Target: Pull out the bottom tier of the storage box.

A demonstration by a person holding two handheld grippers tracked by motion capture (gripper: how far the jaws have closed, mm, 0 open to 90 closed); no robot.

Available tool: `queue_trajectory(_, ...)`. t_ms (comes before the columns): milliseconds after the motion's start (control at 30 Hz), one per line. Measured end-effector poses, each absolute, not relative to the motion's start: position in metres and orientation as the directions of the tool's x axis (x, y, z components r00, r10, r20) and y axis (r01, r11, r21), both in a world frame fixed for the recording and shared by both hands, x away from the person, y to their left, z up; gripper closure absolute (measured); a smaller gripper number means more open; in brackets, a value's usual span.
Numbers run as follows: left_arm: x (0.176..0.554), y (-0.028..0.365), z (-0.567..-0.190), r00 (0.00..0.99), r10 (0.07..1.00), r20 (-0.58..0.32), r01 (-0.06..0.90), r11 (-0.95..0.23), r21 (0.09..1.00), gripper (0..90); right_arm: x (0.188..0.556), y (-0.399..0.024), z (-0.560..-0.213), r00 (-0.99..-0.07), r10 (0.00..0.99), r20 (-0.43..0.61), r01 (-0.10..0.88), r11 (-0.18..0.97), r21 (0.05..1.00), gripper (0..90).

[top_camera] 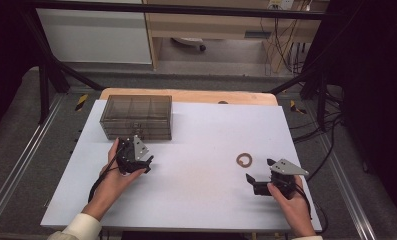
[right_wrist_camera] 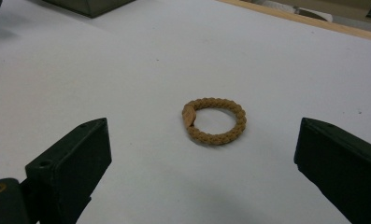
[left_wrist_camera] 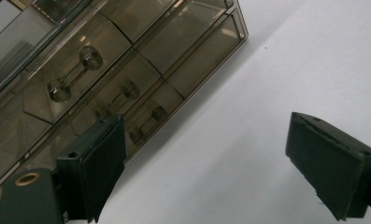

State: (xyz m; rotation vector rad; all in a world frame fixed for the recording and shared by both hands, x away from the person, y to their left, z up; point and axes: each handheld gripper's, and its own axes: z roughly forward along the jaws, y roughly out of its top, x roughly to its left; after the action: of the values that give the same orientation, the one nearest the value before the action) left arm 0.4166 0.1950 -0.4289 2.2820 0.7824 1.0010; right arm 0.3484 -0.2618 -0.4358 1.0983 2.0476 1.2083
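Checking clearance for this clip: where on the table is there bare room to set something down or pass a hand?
Bare: the white table between the drawer box and braided ring, plus the near edge between both hands. Crowded: the left gripper by the box front; the right gripper near the ring.

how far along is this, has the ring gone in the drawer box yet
Not yet; nothing looks finished. The braided ring lies on the white table, apart from the drawer box, whose drawers look shut. The left gripper is open near the drawer knobs; the right gripper is open facing the ring. Opening, picking and placing remain.
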Motion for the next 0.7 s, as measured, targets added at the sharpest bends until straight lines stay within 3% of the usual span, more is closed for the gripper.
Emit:
queue_trajectory(267, 0.425, 0.195, -0.436, 0.523, 0.648, 0.554, 0.287, -0.746, 0.601, 16.6, 0.348, -0.261, -0.437, -0.541, 0.84, -0.034, 0.389, 0.286, 0.876, 4.4)
queue_trajectory(700, 0.434, 0.203, -0.441, 0.46, 0.51, 0.727, 0.217, -0.858, 0.465, 27.3, 0.349, -0.262, -0.436, -0.539, 0.842, -0.034, 0.393, 0.287, 0.873, 4.6)
